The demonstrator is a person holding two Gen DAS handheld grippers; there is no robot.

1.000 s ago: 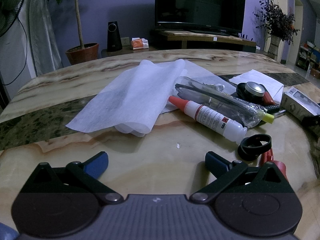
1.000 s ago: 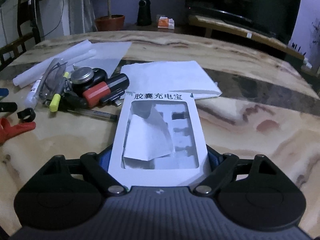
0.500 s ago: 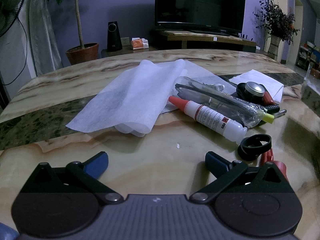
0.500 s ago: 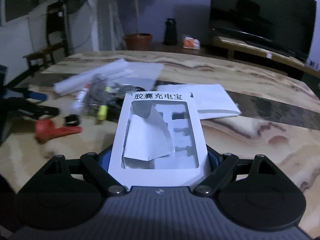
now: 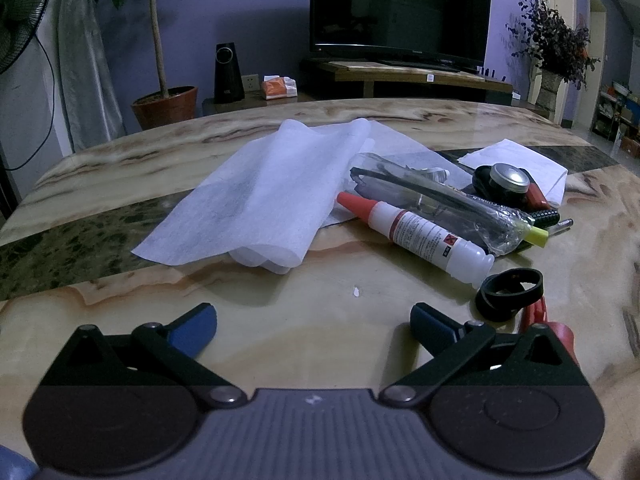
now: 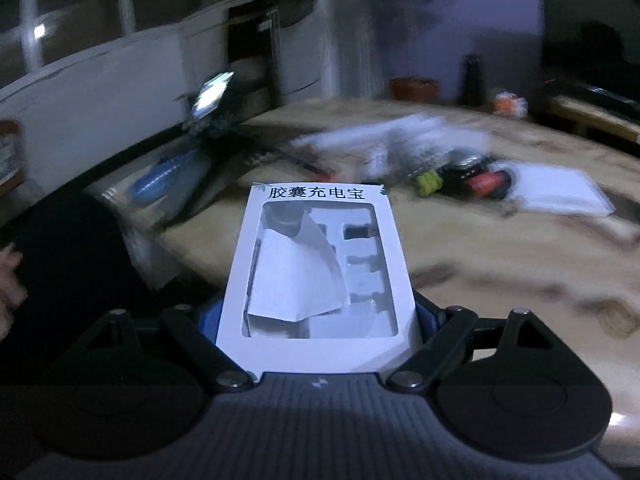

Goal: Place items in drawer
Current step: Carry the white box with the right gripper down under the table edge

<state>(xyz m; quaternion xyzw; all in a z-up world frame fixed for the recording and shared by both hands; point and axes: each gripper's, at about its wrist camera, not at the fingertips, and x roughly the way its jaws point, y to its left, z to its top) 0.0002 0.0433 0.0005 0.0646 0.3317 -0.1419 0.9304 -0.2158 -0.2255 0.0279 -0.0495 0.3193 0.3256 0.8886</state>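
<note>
Pointing lengthwise away from right claw (image 6: 318, 312), clamped white box (image 6: 318, 268).

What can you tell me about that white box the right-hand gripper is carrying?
The white box looks like thin card, flat and oblong, with black Chinese characters printed across its far end. A large window cut in its face shows a pale moulded tray with empty slots and a loose curled sheet of white paper. The right gripper is shut on its near end, blue pads pressed against both long sides. It points away from the camera, held in the air above the edge of the marble-look table, touching nothing else.
</note>
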